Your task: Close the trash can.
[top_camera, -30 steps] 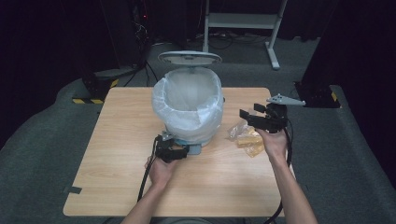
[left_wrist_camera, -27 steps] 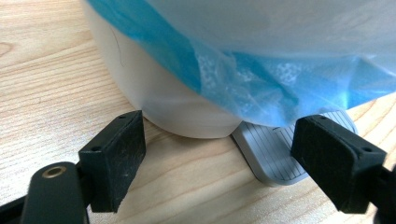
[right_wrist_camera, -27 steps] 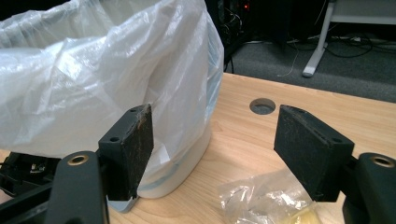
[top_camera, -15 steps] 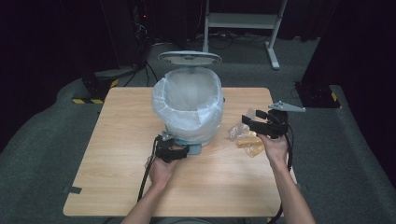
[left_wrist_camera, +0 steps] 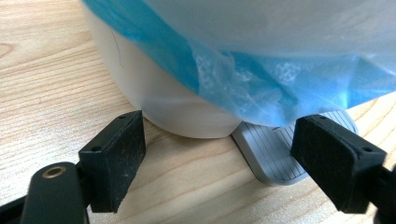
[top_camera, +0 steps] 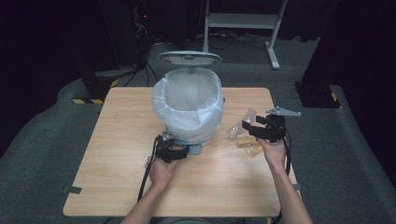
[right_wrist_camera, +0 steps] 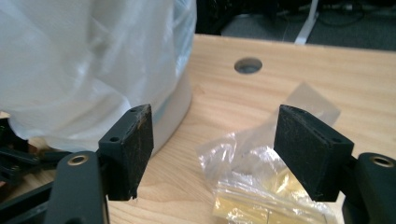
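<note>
The packet [top_camera: 246,140] lies flat on the table [top_camera: 116,154] at the right, near the bin [top_camera: 189,109], with its long side running from the near right to the far left, and it is a crinkly clear wrapper with yellow blocks inside. Your right gripper [top_camera: 258,130] hangs just over it with its jaws wide apart and nothing held. Your left gripper [top_camera: 175,150] sits low at the near side of the bin, jaws wide apart too, by the grey pedal [left_wrist_camera: 280,156], and the bin's bag [right_wrist_camera: 70,60] hangs close on the left of the packet.
</note>
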Available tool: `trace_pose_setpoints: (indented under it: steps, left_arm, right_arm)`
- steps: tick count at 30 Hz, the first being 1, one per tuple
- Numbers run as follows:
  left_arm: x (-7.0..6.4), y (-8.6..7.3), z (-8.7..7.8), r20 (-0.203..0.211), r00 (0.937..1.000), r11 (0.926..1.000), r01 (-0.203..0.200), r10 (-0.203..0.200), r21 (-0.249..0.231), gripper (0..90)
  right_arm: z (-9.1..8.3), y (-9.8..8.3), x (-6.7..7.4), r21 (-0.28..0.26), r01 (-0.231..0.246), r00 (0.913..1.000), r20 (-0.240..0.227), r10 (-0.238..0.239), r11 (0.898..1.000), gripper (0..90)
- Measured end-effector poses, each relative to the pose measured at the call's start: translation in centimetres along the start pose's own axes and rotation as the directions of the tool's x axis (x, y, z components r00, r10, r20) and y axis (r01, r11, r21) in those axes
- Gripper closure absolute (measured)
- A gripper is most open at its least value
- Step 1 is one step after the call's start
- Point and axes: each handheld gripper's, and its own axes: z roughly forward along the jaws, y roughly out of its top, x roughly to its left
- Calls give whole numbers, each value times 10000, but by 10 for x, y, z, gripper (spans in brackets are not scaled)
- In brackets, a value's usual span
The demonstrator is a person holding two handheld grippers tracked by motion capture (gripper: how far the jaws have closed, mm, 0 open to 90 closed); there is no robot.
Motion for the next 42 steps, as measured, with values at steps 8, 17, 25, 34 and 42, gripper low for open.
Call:
trace_pose_setpoints:
  steps: [8, 17, 25, 34, 42]
  left_arm:
    - [0, 0, 0, -8, 10000, 10000, -15, 15, 3, 177]
    - [0, 0, 0, 4, 10000, 10000, -1, 1, 2, 177]
    - [0, 0, 0, 10, 10000, 10000, 5, -5, -3, 176]
    - [0, 0, 0, 10, 10000, 10000, 4, -4, -4, 177]
    - [0, 0, 0, 10, 10000, 10000, 12, -12, -10, 176]
  right_arm:
    - [14, -13, -5, 449, -215, 9997, 86, 211, 9988, 278]
    - [23, -21, -5, 626, -161, 9993, 335, 140, 9979, 279]
    - [41, -34, -3, 1113, 4, 9982, 596, -71, 9938, 279]
    - [57, -43, -7, 1562, -176, 9975, 710, 65, 9876, 275]
    - [71, -50, -8, 2027, 196, 9898, 1343, -476, 9790, 275]
